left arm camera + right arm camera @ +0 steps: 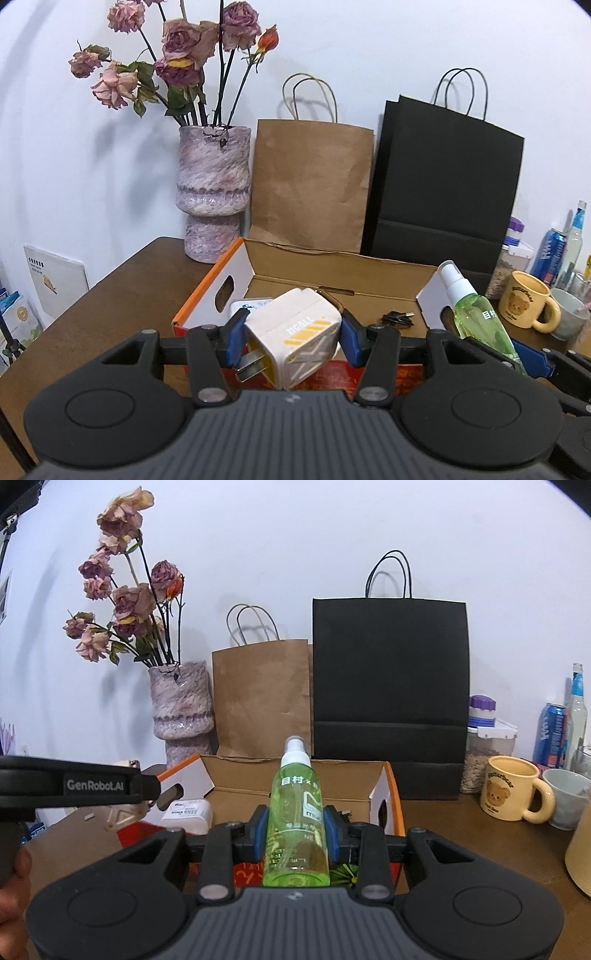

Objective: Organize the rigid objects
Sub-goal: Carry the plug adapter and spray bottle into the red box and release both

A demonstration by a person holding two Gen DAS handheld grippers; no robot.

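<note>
Left wrist view: left gripper (291, 338) clamped on white plug adapter (295, 341), right gripper (295, 834) clamped on green spray bottle (296, 823), both held above open cardboard box (295, 775).

Two paper bags (388, 701), two mugs (513, 790), one vase (183, 709)

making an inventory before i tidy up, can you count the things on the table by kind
paper bags: 2 (brown, black)
mugs: 2 (yellow bear, grey)
vase of dried roses: 1
cardboard box: 1
spray bottle, held in right tongs: 1
plug adapter, held in left tongs: 1
blue can: 1
clear bottle: 1
lidded jar: 1
total: 11
</note>
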